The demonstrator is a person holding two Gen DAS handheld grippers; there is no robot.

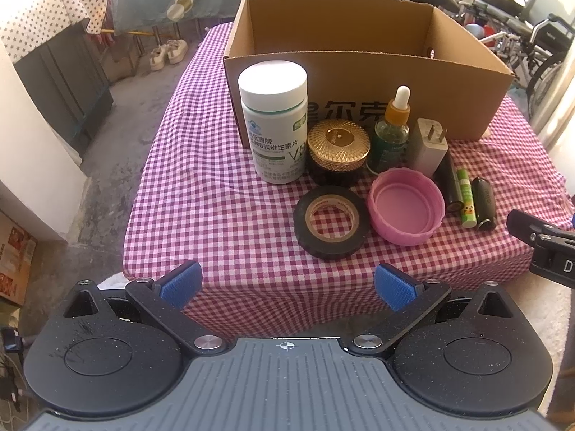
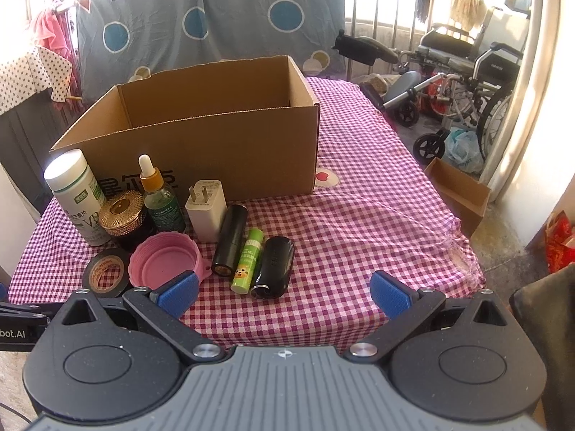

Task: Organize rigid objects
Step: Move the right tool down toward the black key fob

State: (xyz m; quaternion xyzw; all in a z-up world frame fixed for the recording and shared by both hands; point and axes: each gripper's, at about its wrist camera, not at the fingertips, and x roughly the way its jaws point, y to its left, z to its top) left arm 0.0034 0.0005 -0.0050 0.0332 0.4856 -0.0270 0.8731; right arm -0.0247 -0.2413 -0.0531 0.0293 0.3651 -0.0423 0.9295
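I hold my left gripper (image 1: 287,287) and right gripper (image 2: 284,291) spread wide and empty off the table's near edge. On the checked tablecloth (image 2: 359,222), the vitamin bottle (image 1: 275,122), gold-lidded jar (image 1: 337,151), dropper bottle (image 1: 391,133), charger plug (image 1: 427,147), tape roll (image 1: 330,221), pink lid (image 1: 406,206), lip balm (image 1: 466,197) and two dark cylinders, perhaps lipsticks, cluster before the open cardboard box (image 1: 359,72).
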